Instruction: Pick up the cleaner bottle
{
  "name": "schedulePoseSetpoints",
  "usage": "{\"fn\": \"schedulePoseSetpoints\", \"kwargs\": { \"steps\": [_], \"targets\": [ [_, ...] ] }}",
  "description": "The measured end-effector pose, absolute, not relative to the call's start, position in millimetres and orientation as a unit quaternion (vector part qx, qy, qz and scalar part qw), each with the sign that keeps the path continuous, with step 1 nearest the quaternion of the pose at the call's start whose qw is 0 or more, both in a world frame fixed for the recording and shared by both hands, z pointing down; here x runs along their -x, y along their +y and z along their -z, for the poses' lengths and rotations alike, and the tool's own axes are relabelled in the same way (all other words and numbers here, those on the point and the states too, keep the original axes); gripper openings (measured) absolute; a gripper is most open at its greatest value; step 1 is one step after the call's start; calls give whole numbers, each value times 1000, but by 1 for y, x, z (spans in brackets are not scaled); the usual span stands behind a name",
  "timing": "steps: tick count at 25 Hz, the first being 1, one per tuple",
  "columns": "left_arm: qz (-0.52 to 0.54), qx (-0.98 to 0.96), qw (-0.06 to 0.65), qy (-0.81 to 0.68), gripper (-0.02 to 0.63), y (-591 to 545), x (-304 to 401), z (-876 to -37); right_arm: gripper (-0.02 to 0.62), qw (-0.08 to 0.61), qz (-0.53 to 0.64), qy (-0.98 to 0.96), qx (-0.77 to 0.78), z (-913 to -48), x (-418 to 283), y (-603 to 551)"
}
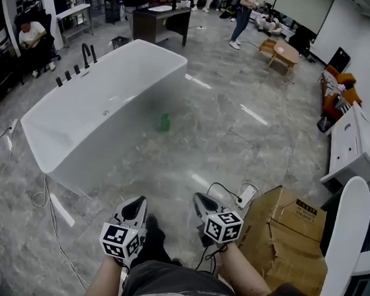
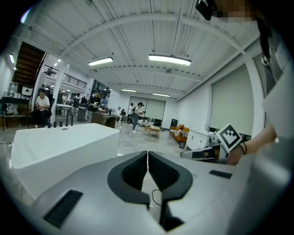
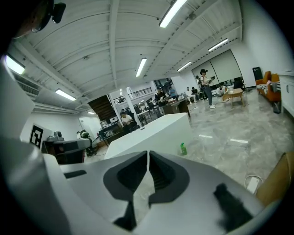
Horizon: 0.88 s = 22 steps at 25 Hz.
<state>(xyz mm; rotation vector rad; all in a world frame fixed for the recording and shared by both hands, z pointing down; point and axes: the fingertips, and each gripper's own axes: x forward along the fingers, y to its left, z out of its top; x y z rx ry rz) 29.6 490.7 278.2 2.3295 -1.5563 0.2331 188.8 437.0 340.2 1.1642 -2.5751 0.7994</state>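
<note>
Both closed empty, left tongs (image 1: 139,202) and right tongs (image 1: 198,198) face distant, probable cleaner bottle (image 1: 164,122).

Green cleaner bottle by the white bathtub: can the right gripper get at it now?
Probably not yet. The small green plastic bottle stands far off beside the white bathtub; the right gripper has its jaws shut. Only grey marble floor lies between, so the path looks free.

Held side by side, the left hand-held gripper (image 1: 138,203) and the right hand-held gripper (image 1: 200,200) pointed forward, jaws together and empty.
</note>
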Motion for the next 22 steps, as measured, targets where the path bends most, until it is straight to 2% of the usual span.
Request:
{"fn": "schedulePoseSetpoints", "kwargs": {
  "steps": [12,22],
  "targets": [
    [-99,-844,179,-496,18,325,27,-286,29,107,-277,-844,-447,-329,-151,277],
    [-82,-848,186,-490,18,247,86,-292,29,93,-268,-834,-473,-315,-102,199]
  ]
}}
